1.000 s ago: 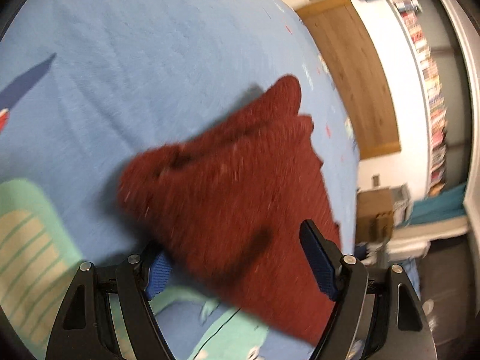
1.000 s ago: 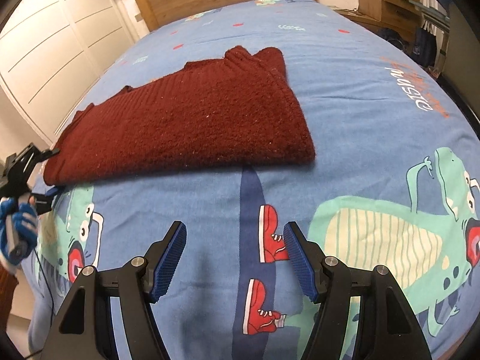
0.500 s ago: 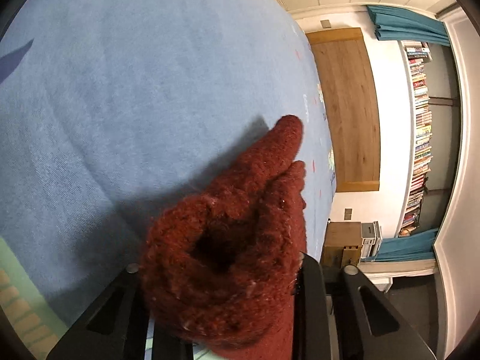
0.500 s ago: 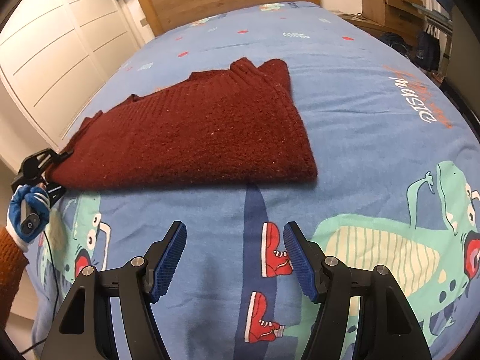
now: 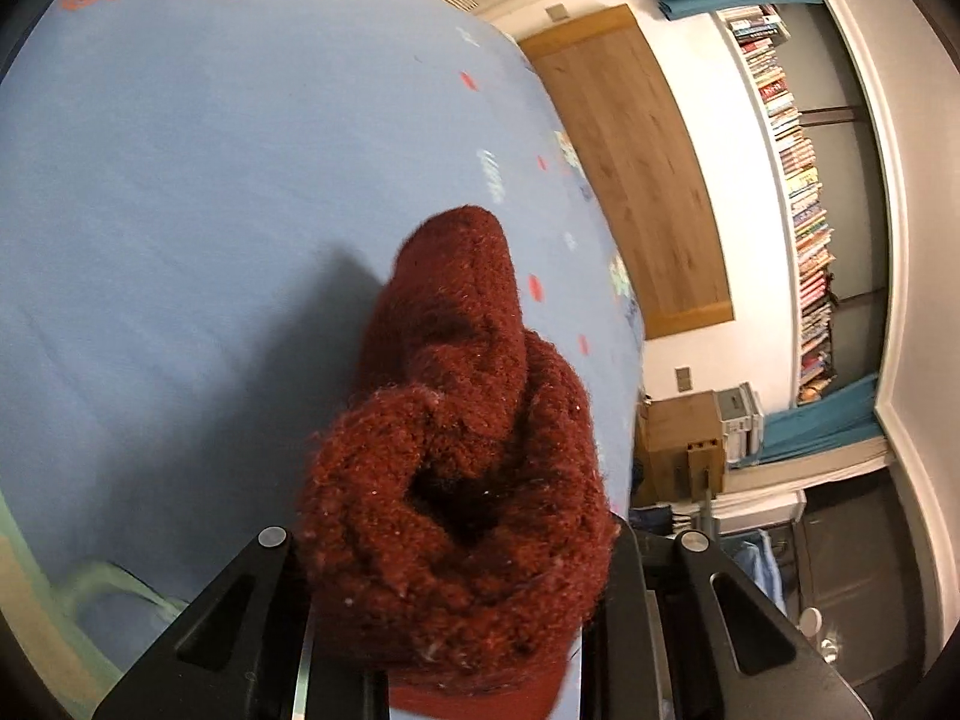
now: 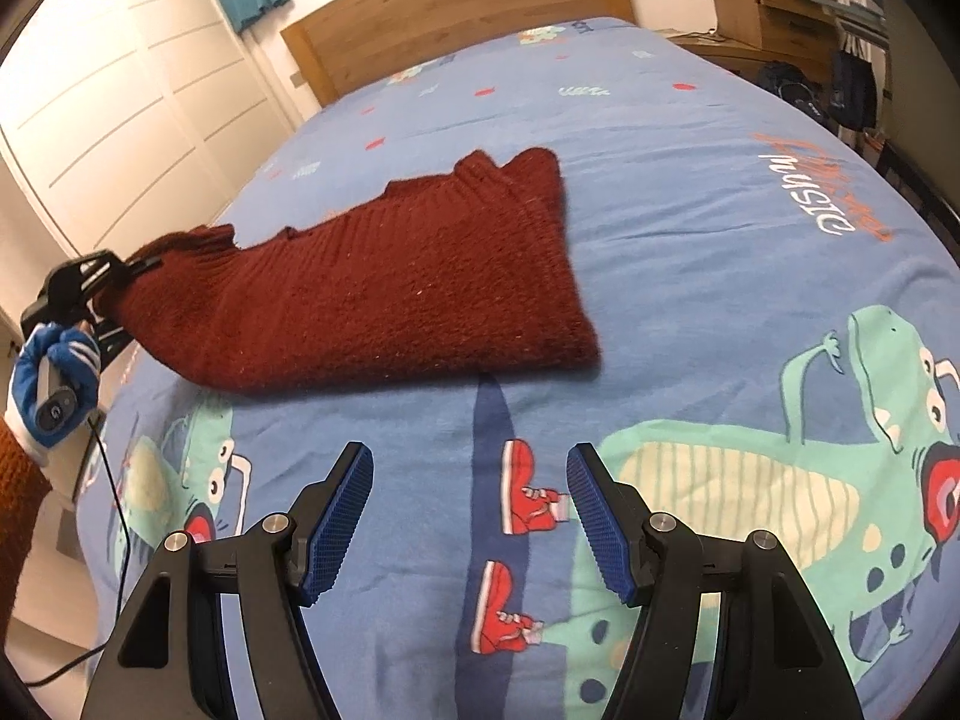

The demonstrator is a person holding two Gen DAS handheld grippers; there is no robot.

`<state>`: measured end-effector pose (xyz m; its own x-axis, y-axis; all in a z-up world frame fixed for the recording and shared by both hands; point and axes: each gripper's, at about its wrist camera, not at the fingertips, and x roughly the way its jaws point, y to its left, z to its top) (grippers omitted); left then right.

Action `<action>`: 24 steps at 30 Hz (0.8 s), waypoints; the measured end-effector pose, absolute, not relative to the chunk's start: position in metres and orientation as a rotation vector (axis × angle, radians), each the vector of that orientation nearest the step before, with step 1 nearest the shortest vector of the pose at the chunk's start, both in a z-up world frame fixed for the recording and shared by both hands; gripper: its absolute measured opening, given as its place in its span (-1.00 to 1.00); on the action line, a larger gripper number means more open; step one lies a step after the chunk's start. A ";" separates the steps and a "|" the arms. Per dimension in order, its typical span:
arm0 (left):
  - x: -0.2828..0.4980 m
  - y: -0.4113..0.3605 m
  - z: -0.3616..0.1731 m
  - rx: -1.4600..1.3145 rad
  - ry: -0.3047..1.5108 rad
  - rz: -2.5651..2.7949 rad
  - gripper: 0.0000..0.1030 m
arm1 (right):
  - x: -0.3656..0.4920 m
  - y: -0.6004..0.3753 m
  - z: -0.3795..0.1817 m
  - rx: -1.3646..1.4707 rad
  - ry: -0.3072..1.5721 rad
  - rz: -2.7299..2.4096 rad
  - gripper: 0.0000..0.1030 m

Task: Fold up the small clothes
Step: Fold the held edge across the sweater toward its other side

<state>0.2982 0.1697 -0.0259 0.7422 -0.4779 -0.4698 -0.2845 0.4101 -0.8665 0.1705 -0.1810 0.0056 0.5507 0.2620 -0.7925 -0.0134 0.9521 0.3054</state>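
Observation:
A dark red knitted sweater (image 6: 384, 294) lies folded on the blue bed cover (image 6: 690, 192). My left gripper (image 6: 120, 282) is shut on its left end and lifts that end off the bed. In the left wrist view the bunched red knit (image 5: 462, 516) fills the space between the fingers, whose pads are hidden, and the rest of the sweater stretches away over the bed (image 5: 180, 180). My right gripper (image 6: 468, 504) is open and empty, hovering over the cover in front of the sweater's near edge.
The cover carries a green monster print (image 6: 780, 480) and red shoe prints (image 6: 528, 486). A wooden headboard (image 6: 456, 18) stands at the far end, white wardrobe doors (image 6: 120, 108) at left, a wooden nightstand (image 5: 684, 444) and a bookshelf (image 5: 798, 180) beside the bed.
My left gripper closed on the sweater's left end and raised it off the bed, pulling the knit taut. My right gripper stayed open in about the same place.

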 end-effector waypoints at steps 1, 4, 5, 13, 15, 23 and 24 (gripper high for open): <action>0.301 0.163 -0.023 -1.183 0.769 -0.145 -0.65 | 0.169 -0.185 0.006 0.286 0.973 0.163 0.34; 0.314 0.137 -0.013 -1.208 0.777 -0.180 -0.65 | 0.162 -0.200 0.009 0.308 0.959 0.150 0.34; 0.317 0.131 -0.009 -1.211 0.782 -0.192 -0.65 | 0.161 -0.204 0.010 0.314 0.954 0.147 0.34; 0.351 0.025 0.014 -1.224 0.855 -0.341 -0.65 | 0.144 -0.247 0.019 0.366 0.911 0.098 0.34; 0.356 -0.008 0.015 -1.187 0.891 -0.384 -0.65 | 0.138 -0.258 0.019 0.379 0.907 0.082 0.34; 0.347 -0.111 -0.014 -0.804 1.069 -0.389 -0.65 | 0.118 -0.294 0.009 0.443 0.903 0.025 0.34; 0.343 -0.121 -0.021 -0.728 1.092 -0.376 -0.65 | 0.117 -0.297 0.008 0.452 0.903 0.022 0.34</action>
